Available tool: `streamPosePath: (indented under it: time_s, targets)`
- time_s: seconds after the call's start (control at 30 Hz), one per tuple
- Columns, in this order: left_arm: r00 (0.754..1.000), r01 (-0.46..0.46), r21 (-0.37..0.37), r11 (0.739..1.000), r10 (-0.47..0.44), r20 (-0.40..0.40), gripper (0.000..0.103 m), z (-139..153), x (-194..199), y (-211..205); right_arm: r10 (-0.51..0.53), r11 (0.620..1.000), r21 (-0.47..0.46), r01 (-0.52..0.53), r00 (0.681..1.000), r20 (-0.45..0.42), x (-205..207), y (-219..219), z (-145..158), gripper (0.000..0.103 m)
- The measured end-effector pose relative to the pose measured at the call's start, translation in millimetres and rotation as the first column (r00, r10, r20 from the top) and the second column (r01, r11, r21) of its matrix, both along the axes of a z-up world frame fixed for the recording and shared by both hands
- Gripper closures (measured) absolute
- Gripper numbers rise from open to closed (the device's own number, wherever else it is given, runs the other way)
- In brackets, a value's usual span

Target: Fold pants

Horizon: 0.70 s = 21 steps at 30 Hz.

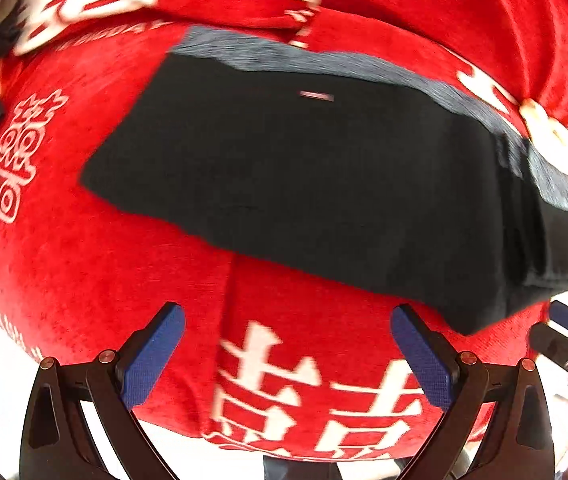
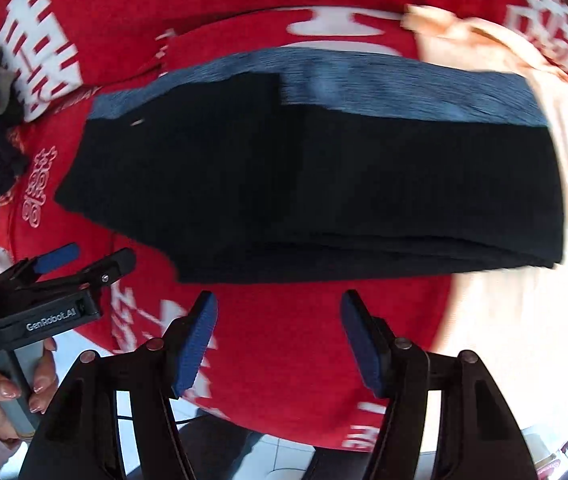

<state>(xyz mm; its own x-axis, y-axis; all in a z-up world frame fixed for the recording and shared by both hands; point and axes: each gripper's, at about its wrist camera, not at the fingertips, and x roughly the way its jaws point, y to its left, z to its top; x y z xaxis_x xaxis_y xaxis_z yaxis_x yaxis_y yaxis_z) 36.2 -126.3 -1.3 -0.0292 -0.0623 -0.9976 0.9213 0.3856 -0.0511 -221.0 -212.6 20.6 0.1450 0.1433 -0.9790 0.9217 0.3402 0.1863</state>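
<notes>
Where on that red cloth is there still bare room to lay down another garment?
Bare red cloth lies along the near edge of the folded black pants, and to their left by the white emblem. The right side is crowded: a peach garment borders the pants there.

Your right gripper (image 2: 279, 336) has black arms with round silver screws and blue textured pads on its fingers (image 2: 197, 344). Your left gripper (image 2: 83, 258) carries white "GenRobot.AI" lettering; your hand (image 2: 15, 388) shows polished nails.
</notes>
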Motion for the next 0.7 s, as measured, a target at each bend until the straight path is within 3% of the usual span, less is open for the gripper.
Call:
streamPosePath:
  time_s: [0.1,0.23,0.33,0.4,0.43,0.47,0.57,0.7]
  targets:
    - [0.999,-0.054,-0.009,0.999,0.054,0.003,0.0,-1,14,8,0.041,0.999,-0.021,-0.041,0.999,0.011,20,-1,4,0.035]
    - [0.994,-0.105,-0.004,0.995,0.105,-0.01,0.0,-9,17,18,0.045,0.991,-0.125,-0.054,0.997,-0.07,21,-15,11,0.035]
    - [0.994,-0.107,0.002,0.994,0.107,-0.023,0.0,-12,8,20,0.025,0.99,-0.138,-0.038,0.995,-0.098,17,-38,0,0.036]
    - [0.995,-0.096,-0.004,0.995,0.096,-0.034,0.0,-11,0,20,0.028,0.99,-0.134,-0.043,0.993,-0.113,19,-53,-14,0.055]
    - [0.995,-0.088,-0.011,0.996,0.088,-0.04,0.0,-10,-5,18,0.029,0.992,-0.118,-0.046,0.99,-0.139,19,-57,-22,0.076]
    - [0.996,-0.08,-0.018,0.997,0.079,-0.046,0.0,-10,-10,16,0.014,0.994,-0.102,-0.032,0.985,-0.173,17,-62,-30,0.079]
    - [0.997,-0.058,-0.027,0.998,0.056,-0.06,0.0,-14,-21,9,-0.058,0.996,-0.074,0.05,0.992,-0.109,5,-67,-28,0.087]
    - [0.994,-0.068,-0.025,0.997,0.065,-0.087,0.0,-17,-30,-4,-0.092,0.996,0.018,0.091,0.995,0.037,6,-59,-23,0.097]
